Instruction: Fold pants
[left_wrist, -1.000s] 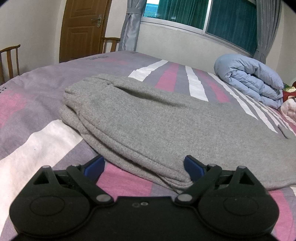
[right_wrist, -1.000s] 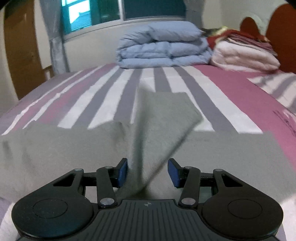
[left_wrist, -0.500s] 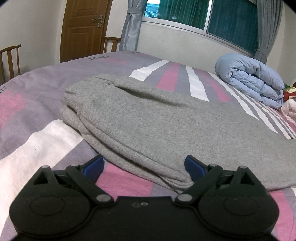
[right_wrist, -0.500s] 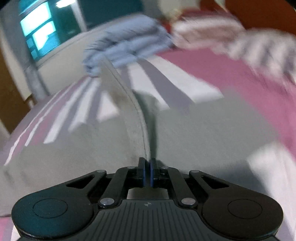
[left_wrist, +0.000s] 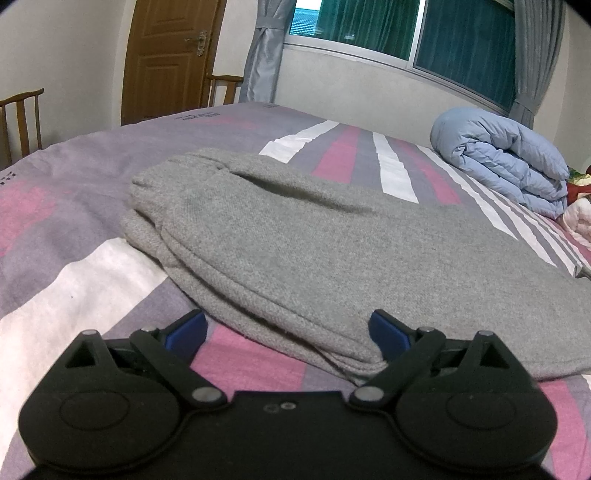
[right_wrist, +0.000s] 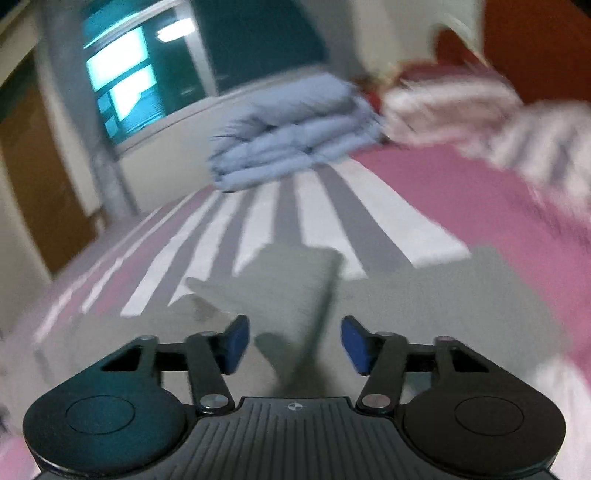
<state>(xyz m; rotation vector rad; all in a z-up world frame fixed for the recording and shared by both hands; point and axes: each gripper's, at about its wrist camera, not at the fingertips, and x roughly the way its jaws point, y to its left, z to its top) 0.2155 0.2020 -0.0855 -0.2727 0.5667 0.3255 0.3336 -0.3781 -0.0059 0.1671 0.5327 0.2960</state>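
Pants (left_wrist: 314, 266) cover mid-bed w/ a loose flap (right_wrist: 295, 291) raised at the leg end. Sheet (left_wrist: 66, 206) bare to their left up to the chairs (left_wrist: 18, 122). Duvet (left_wrist: 509, 162) and pink bedding (right_wrist: 454, 107) block the far end by the wall.

**Both tongs spread**

The left tongs (left_wrist: 287, 330) sit at the bottom centre of their frame, blue pads wide apart, angled downward. The right tongs (right_wrist: 294, 343) fill the bottom centre of their blurred frame; their jaws have just been opening, pads pressing on nothing.
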